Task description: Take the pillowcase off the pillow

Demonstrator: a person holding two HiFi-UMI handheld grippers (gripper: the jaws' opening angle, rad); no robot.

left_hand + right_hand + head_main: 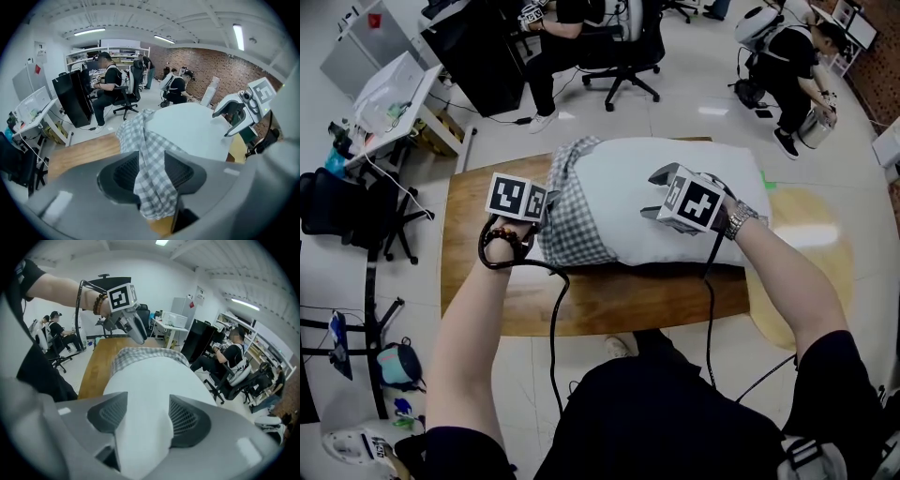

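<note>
Your left gripper (549, 210) pinches a fold of the grey checked pillowcase (572, 220), which fills the gap between its pads. The pillowcase is bunched over the left end of the white pillow (623, 183), which lies across the far half of the wooden table (609, 300). Your right gripper (652, 195) has its jaws set wide, clamped on a bulge of the bare pillow further right.
</note>
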